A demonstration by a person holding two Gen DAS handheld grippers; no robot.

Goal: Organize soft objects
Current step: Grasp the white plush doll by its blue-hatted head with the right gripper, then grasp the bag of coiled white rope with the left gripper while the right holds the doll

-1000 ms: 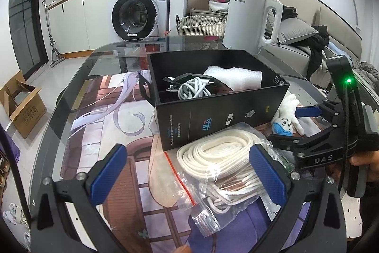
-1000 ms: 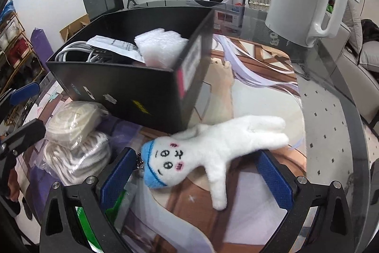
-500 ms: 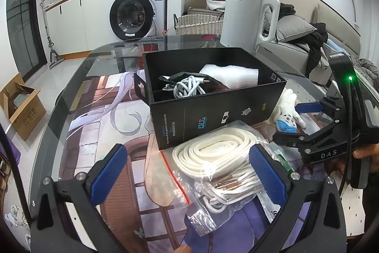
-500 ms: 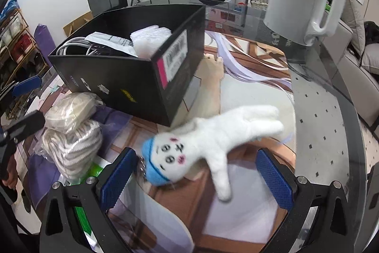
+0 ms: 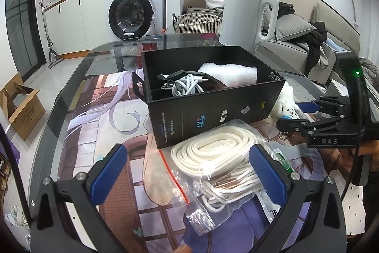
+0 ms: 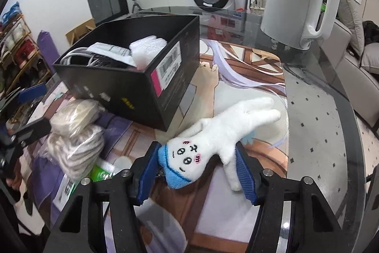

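Observation:
A white plush toy [image 6: 213,134] with a blue cap and a stitched face lies on the printed mat right of the black box [image 6: 132,77]. My right gripper [image 6: 196,170] is shut on the plush toy, its blue pads pressing the head and body. The toy also shows in the left wrist view [image 5: 287,106] behind the box corner, with the right gripper [image 5: 296,115] around it. My left gripper [image 5: 189,172] is open above a clear bag of white cord [image 5: 222,158]. The black box [image 5: 213,96] holds a white cable and a foam sheet.
A white electric kettle [image 6: 298,1] stands at the far right of the glass table [image 6: 331,134]. The bagged cord [image 6: 73,134] lies left of the toy. A washing machine [image 5: 135,11] and a wicker basket [image 5: 196,23] stand beyond the table.
My right gripper has closed from wide open onto the plush toy, which has shifted slightly. My left gripper has drawn back a little and stays open.

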